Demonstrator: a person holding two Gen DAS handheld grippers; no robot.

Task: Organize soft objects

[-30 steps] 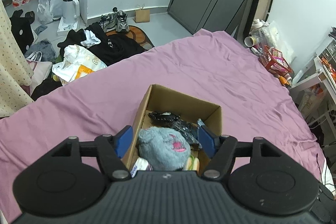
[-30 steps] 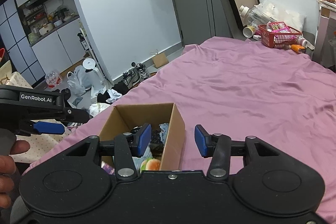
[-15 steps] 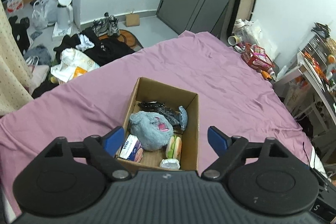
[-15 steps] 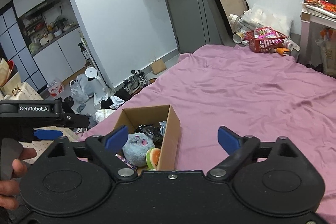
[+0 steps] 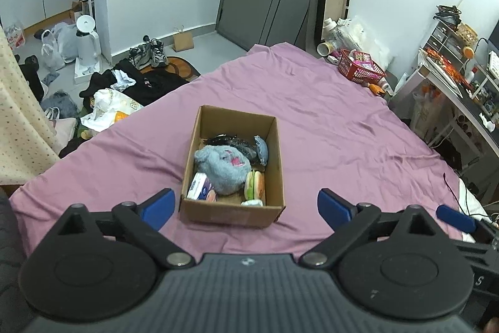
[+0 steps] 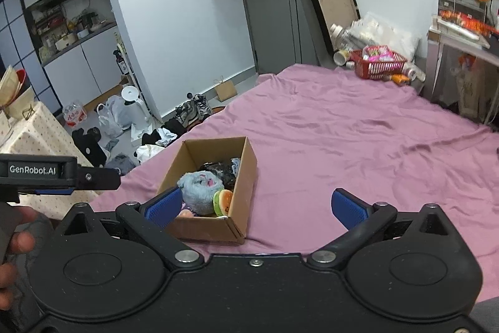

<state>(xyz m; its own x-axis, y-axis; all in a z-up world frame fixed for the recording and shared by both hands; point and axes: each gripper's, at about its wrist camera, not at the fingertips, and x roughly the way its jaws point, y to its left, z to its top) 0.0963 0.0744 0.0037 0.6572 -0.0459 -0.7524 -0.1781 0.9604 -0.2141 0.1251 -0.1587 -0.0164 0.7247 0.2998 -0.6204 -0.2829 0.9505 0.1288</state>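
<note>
On the bed (image 5: 327,127) stood the box (image 5: 232,209), already filled with a plush (image 5: 223,166), a toy burger (image 5: 255,184) and other soft things. Both grippers, left (image 5: 246,203) and right (image 6: 254,205), had fingers wide apart, holding nothing. Nothing loose lay on the sheet, so the task seemed nearly finished; nothing blocked the way.

The grey plush toy (image 5: 224,169) covers much of the cardboard box's (image 5: 232,213) contents, and the dark bundle (image 5: 237,142) behind it is unidentifiable. A hand (image 6: 12,242) is cut off at the right wrist view's left edge.
</note>
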